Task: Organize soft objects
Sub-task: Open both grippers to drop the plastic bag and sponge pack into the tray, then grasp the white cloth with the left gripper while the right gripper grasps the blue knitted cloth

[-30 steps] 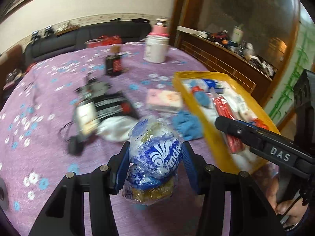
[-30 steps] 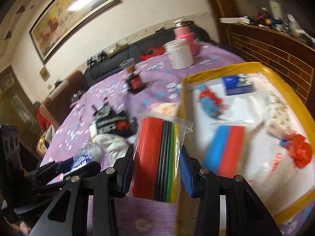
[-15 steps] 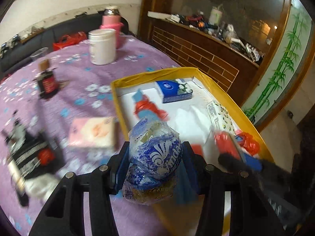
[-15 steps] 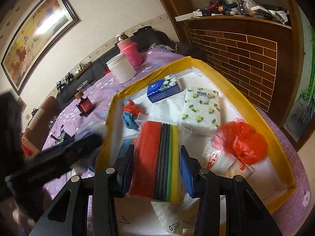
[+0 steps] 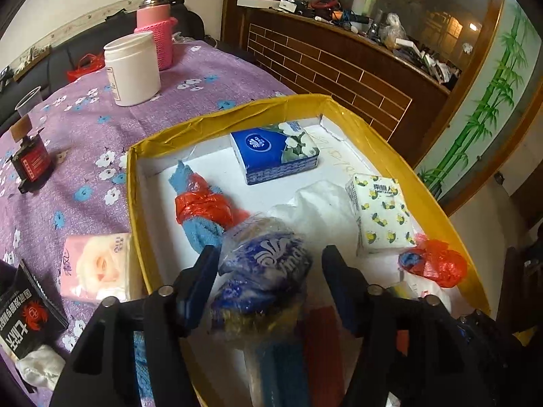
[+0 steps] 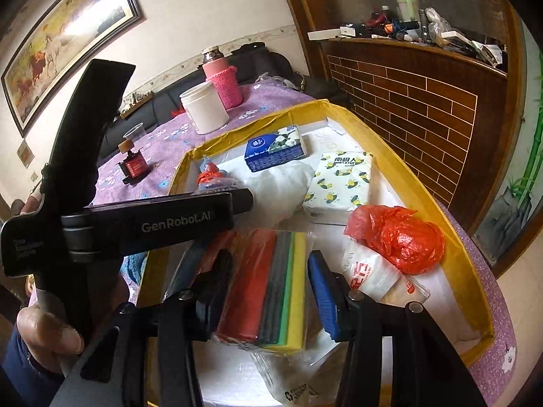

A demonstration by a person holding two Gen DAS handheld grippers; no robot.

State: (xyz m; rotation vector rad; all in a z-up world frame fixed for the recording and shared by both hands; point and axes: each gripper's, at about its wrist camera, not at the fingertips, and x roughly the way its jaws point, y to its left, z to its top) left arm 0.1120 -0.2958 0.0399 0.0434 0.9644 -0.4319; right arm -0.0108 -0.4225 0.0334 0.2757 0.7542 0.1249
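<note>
A yellow-rimmed tray [image 5: 407, 166] [image 6: 400, 166] holds soft items. My left gripper [image 5: 266, 281] has opened; a blue and white tissue bag [image 5: 264, 271] sits between its spread fingers, over the tray, touching the left pad only. My right gripper [image 6: 269, 288] is open too; a clear bag of red, grey, green and yellow sponges [image 6: 268, 285] lies between its fingers on the tray floor. The left gripper's body [image 6: 152, 224] crosses the right wrist view.
In the tray lie a blue tissue pack [image 5: 275, 156], a lemon-print pack [image 5: 383, 213], a red bag [image 6: 397, 237] and a blue cloth in red plastic [image 5: 203, 207]. On the purple tablecloth are a pink tissue pack [image 5: 96, 268], white jar [image 5: 132, 68] and pink flask [image 5: 156, 23].
Both grippers moved over the tray and opened. The tissue bag and the sponge bag, squeezed before, now sit loose between the fingers.
</note>
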